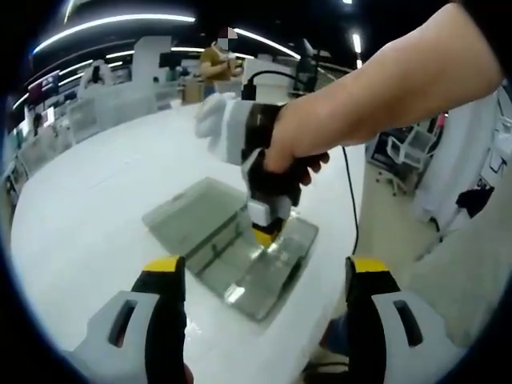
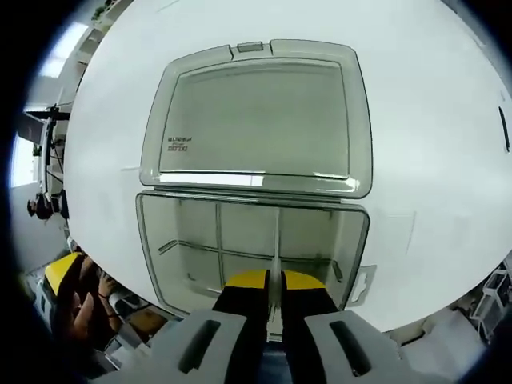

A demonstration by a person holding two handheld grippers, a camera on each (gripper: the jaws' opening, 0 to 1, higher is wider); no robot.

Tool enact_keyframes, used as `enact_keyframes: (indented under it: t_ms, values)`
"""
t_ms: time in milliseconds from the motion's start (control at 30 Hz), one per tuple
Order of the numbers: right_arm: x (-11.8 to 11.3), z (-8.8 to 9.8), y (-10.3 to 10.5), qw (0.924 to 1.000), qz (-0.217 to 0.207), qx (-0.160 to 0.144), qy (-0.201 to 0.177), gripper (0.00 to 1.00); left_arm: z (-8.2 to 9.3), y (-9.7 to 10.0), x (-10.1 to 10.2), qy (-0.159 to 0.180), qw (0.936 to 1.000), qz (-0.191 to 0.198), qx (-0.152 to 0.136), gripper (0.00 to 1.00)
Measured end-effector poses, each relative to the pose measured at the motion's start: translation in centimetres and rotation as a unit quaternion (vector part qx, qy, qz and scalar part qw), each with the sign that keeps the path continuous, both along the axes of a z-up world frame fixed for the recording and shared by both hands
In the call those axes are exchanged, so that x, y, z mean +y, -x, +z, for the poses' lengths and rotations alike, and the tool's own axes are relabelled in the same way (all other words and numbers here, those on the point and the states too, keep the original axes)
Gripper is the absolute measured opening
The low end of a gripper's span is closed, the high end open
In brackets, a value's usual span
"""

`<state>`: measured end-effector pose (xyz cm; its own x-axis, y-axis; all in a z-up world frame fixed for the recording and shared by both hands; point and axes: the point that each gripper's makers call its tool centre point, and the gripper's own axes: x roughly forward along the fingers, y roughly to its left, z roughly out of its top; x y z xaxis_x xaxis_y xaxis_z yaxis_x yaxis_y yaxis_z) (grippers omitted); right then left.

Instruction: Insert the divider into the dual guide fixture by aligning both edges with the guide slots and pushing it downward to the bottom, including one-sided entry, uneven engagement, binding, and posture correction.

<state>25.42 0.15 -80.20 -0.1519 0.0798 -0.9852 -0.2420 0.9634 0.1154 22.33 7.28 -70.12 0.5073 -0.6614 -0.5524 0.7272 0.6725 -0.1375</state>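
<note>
**Divider pinched above the open case, ready to seat**

We see our right gripper (image 2: pixel 272 282) with its jaws pressed together on the thin clear divider (image 2: pixel 276 240), which stands on edge inside the tray of the open plastic case (image 2: pixel 152 240). The case sits near the desk (image 2: pixel 432 160) edge closest to us, its lid (image 2: pixel 256 120) folded flat away from us. From the left gripper view, the right gripper (image 1: pixel 262 232) reaches straight down into the case (image 1: pixel 176 216), held by the person's hand (image 1: pixel 296 148). Our left gripper (image 1: pixel 264 276) hangs back with jaws spread, holding nothing. To do this well, we judge we should keep the divider upright, check both ends meet their slots, then press down evenly; if one end binds, lift slightly and level before pushing again.
</note>
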Motion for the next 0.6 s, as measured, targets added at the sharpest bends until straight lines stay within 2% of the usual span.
enact_keyframes:
  t_ms: [400, 500, 600]
  values:
    - [0.03, -0.75, -0.38, 0.9999, 0.016, -0.005, 0.001, 0.01, -0.10, 0.02, 0.63, 0.003, 0.9999, 0.010, 0.001, 0.79]
    - [0.31, -0.68, -0.19, 0.9997, 0.025, 0.001, -0.008, 0.03, -0.27, 0.10, 0.87, 0.002, 0.9999, 0.012, 0.003, 0.79]
    - [0.83, -0.60, -0.16, 0.9993, 0.029, 0.002, -0.024, 0.10, -0.21, 0.13, 1.00, 0.002, 0.9999, 0.014, 0.003, 0.79]
